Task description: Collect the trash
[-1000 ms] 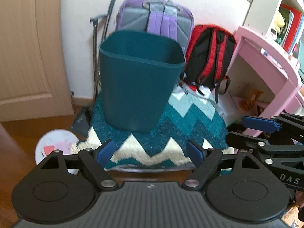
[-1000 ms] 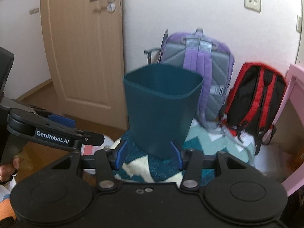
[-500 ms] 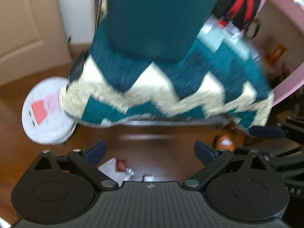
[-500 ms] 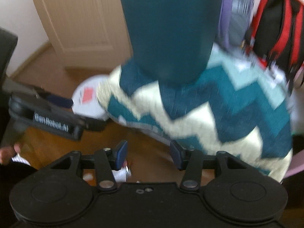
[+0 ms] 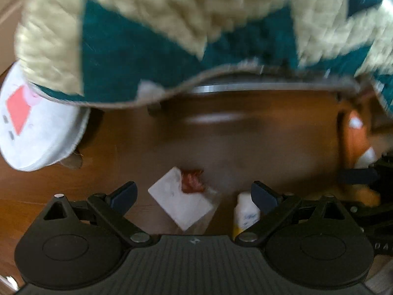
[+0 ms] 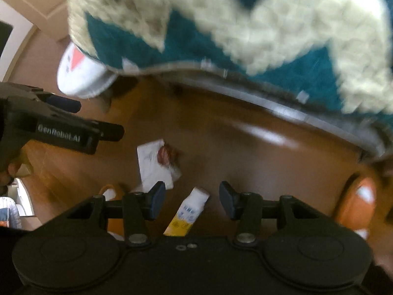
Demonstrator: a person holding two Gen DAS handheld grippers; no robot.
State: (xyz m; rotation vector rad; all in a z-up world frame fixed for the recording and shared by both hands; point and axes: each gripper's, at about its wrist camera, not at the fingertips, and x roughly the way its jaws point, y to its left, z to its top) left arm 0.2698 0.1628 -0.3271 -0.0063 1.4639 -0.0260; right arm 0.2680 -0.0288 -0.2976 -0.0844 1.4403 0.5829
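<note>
Left wrist view: on the wooden floor (image 5: 245,152), a round white cushion (image 5: 36,127), a white paper scrap (image 5: 179,199) with a red wrapper (image 5: 192,180) and a small white bottle (image 5: 245,211) are seen. Left hand-held gripper (image 5: 194,193) and right hand-held gripper (image 6: 191,200) are held spread, nothing pinched, below the blurred teal-and-cream blanket (image 5: 147,36).

Carton (image 6: 188,215) lower end hidden behind gripper body; blanket (image 5: 172,36) blurred.
</note>
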